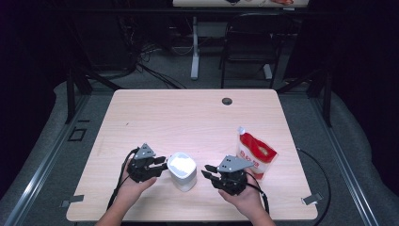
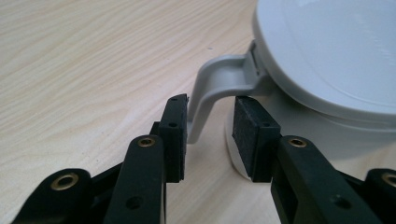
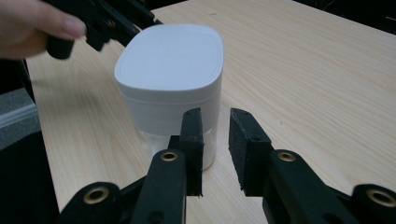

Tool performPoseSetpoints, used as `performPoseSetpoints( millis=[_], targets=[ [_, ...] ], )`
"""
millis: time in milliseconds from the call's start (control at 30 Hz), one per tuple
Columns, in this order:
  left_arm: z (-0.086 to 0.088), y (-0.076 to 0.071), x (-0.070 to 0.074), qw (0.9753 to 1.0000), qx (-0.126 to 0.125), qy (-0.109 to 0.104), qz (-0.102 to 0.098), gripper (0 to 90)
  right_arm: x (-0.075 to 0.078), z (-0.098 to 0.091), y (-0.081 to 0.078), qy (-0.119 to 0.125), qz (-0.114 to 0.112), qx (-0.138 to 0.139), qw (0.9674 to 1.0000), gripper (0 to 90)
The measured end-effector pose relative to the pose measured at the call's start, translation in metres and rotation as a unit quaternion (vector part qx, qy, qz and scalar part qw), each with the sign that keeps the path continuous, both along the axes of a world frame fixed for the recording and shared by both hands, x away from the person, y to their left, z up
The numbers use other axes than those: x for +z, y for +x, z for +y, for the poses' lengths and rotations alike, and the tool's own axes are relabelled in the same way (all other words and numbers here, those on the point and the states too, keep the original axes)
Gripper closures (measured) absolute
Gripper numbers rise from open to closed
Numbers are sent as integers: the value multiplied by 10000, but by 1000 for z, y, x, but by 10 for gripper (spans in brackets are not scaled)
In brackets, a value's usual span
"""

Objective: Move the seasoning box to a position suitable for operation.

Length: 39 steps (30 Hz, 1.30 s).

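Note:
A white lidded container [image 1: 182,170] stands on the wooden table [image 1: 188,117] near its front edge, between my two grippers. A grey curved handle [image 2: 219,77] sticks out from under its lid [image 2: 327,51]. My left gripper [image 2: 210,126] is open around this handle: the left pad lies close against it and the right pad stands apart. It reaches the container from the left [image 1: 162,165]. My right gripper [image 3: 215,140] is open by a narrow gap with nothing in it, a little short of the container [image 3: 170,74], on its right side [image 1: 207,172].
A red and white pouch [image 1: 254,155] lies at the right, just behind my right hand. A cable hole [image 1: 227,101] sits near the table's far edge. A black chair [image 1: 249,42] and a table leg stand beyond the table.

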<state>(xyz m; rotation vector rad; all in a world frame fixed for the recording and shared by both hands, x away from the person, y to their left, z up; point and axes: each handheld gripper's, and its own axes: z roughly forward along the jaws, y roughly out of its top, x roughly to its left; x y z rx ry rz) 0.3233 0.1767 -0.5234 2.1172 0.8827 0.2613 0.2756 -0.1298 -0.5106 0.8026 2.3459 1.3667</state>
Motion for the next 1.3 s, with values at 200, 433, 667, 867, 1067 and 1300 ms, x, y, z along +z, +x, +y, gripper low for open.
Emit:
performPoseSetpoints(
  millis=[200,433,667,867,1067,1300],
  targets=[
    [11,-3,20,10000,-67,-19,40,638,-6,3,-2,-28,85,19,10000,727],
    [14,-4,33,9989,120,-273,-355,733,-10,7,-4,-15,118,38,9999,744],
    [-2,-5,42,9976,14,-222,-662,817,-10,11,-5,-12,125,65,9999,740],
    [-12,-2,42,9969,-82,-346,-705,900,-11,9,-5,-13,61,-116,9999,804],
    [-22,-2,39,9972,-198,-172,-694,900,-9,6,-6,117,107,-141,9998,829],
    [-24,-4,36,9968,-168,-142,-771,900,-9,8,-6,132,153,-173,9996,884]
  ],
)
